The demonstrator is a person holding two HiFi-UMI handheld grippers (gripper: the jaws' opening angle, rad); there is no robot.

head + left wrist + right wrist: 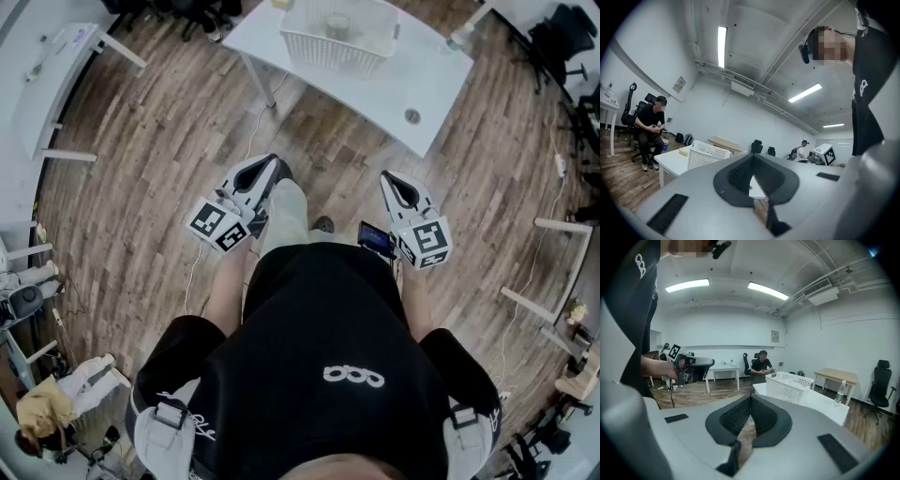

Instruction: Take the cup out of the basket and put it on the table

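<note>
One white table (375, 89) carries one basket (333, 47); one cup (337, 25) shows inside it; one bottle (839, 394) and one small round object (412, 116) share the tabletop. Two grippers are in view, the left gripper (275, 164) and the right gripper (387, 178), with two marker cubes: the left cube (217, 225) and the right cube (427, 242). The right gripper view gives two ceiling lights — one light strip (686, 285), a second strip (768, 290); two office chairs — a near chair (881, 380), a far chair (745, 362); one wooden table (836, 375); one seated person (762, 364).
</note>
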